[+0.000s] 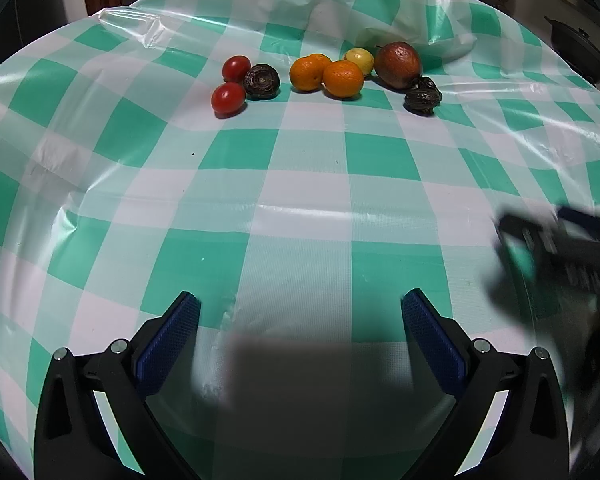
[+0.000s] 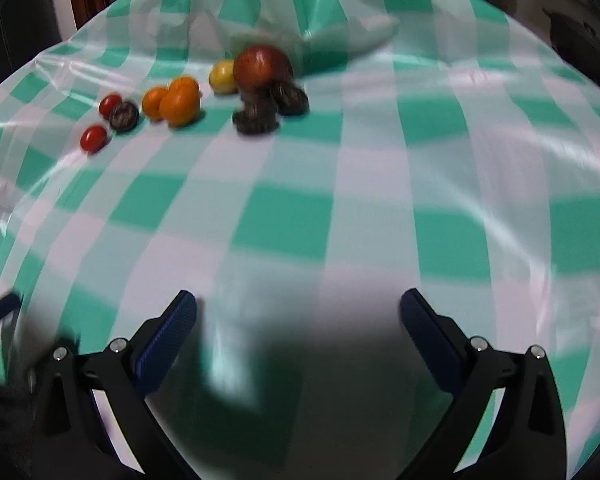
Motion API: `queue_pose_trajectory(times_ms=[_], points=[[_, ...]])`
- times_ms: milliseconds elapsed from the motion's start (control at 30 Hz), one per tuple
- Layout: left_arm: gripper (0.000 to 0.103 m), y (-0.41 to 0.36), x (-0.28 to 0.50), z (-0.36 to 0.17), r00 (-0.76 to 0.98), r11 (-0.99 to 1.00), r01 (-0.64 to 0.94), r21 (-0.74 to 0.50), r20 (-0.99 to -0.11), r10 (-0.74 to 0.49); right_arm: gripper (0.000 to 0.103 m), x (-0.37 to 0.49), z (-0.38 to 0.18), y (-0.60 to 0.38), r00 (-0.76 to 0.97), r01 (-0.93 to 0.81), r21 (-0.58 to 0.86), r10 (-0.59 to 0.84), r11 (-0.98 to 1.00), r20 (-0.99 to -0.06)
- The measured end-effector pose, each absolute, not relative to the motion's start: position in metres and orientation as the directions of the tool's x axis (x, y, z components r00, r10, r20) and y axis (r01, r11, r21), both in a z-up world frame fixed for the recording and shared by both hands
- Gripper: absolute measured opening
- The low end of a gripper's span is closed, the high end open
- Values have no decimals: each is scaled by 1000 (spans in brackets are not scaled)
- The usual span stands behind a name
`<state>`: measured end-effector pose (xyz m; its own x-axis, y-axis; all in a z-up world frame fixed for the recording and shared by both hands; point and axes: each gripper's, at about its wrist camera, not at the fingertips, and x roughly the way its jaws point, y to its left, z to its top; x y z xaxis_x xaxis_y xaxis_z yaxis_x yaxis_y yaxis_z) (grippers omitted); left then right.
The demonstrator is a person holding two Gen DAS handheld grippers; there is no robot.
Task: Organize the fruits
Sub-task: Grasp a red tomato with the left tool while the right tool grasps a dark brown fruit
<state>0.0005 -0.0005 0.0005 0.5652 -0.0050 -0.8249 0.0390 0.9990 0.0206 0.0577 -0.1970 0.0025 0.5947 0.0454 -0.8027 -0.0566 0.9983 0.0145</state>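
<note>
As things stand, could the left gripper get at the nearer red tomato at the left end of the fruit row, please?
Probably yes. The left gripper is open and empty, and only bare checked tablecloth lies between it and the nearer tomato. A dark wrinkled fruit sits close beside it.

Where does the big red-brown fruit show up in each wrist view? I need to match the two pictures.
Left wrist: the big red-brown fruit sits upper right of centre, at the right end of the fruit row.
Right wrist: the fruit sits upper centre, slightly blurred.
Shared landmark: the small yellow fruit just to its left.
</note>
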Motion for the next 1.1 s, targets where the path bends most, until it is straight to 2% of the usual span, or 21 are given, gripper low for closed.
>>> queue_pose_trajectory(times_ms=[100,167,233,367,433,533,567,633,667,700,767,833,867,933,1100], points=[[99,3,14,2,538,994,106,17,-842,-43,101,92,8,-191,616,-94,57,103,994,-781],[99,9,21,3,559,994,105,42,-829,-24,100,112,12,-187,638,-107,61,115,992,-762],[99,23,35,8,584,995,86,48,-812,-11,86,128,14,-181,648,-122,62,126,991,-751],[98,46,81,11,594,997,59,58,-804,12,70,165,11,-165,628,-153,48,135,987,-767],[91,57,103,10,593,999,47,24,-805,-9,62,177,8,-159,618,-160,52,141,986,-774],[80,72,128,11,597,999,33,-33,-801,-46,58,187,7,-155,616,-165,46,139,985,-775],[79,75,136,11,600,998,32,-47,-798,-57,56,191,7,-155,616,-166,53,145,985,-775],[75,78,150,11,609,999,27,-42,-792,-50,43,197,3,-158,603,-154,74,153,985,-783],[72,78,156,11,611,999,30,-34,-790,-45,40,199,3,-160,601,-146,83,155,986,-784],[65,78,164,10,610,999,34,-28,-791,-43,40,200,3,-160,601,-146,93,164,985,-782],[61,77,176,9,611,999,40,-26,-790,-45,40,202,5,-160,601,-148,110,178,983,-779],[46,73,186,8,611,999,53,-11,-791,-41,40,202,6,-160,599,-153,125,192,980,-777],[43,71,189,8,613,998,55,1,-789,-33,40,202,6,-160,599,-153,126,194,980,-777],[32,66,194,4,605,998,58,38,-796,-5,40,201,6,-161,598,-155,124,193,980,-777],[31,64,182,4,601,999,27,34,-799,10,39,196,4,-163,601,-156,120,190,980,-776]])
